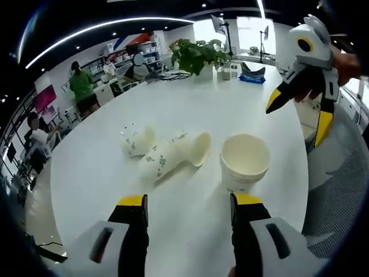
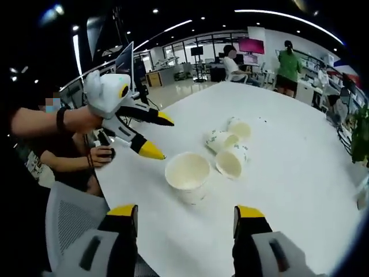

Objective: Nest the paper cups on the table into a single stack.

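On the round white counter (image 1: pixel 230 115) an upright stack of paper cups (image 1: pixel 245 161) stands with its mouth open upward, and just left of it in the left gripper view three loose cups lie on their sides: a large one (image 1: pixel 193 148) nearest the stack, a green-printed one (image 1: pixel 158 161) touching it, and a third (image 1: pixel 137 141) beyond. The left tongs (image 1: pixel 189 209) hang near the counter edge, jaws wide apart and empty. The right tongs (image 2: pixel 187 218) hover likewise, spread wide with nothing between them. A potted plant (image 1: pixel 196 55) stands at the far side.
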Demonstrator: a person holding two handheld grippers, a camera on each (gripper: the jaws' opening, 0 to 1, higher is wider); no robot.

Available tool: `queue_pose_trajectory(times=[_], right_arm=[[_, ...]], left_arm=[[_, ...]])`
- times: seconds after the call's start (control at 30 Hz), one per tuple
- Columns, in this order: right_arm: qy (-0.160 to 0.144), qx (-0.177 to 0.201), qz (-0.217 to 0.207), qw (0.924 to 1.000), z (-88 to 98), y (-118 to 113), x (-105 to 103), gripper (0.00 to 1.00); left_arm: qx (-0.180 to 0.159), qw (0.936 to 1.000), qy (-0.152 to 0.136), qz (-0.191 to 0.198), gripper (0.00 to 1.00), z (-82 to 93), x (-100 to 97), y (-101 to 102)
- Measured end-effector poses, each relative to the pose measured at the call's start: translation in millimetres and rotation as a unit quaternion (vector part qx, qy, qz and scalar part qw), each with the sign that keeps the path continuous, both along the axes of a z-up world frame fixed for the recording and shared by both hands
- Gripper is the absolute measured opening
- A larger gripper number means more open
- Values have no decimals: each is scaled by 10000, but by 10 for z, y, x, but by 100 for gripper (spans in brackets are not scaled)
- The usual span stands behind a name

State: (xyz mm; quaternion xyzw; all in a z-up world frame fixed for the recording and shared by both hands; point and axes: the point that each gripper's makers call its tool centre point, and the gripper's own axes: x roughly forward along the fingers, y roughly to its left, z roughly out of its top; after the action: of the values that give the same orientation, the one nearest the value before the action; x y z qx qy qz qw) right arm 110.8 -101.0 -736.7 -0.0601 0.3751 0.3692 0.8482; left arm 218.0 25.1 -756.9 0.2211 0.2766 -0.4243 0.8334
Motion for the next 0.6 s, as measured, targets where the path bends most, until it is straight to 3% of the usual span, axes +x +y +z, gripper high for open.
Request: queue_pose_trajectory(times=[0.47,0.6], right_arm=[[55,170,-331,9993,-70,-45,-119,67],[67,197,-387,9990,-70,-59,-129,67]], left_arm=[[205,9994,9,-265,57,-68,223,-121],[513,9980,-91,-361,58,-93,333,-125]])
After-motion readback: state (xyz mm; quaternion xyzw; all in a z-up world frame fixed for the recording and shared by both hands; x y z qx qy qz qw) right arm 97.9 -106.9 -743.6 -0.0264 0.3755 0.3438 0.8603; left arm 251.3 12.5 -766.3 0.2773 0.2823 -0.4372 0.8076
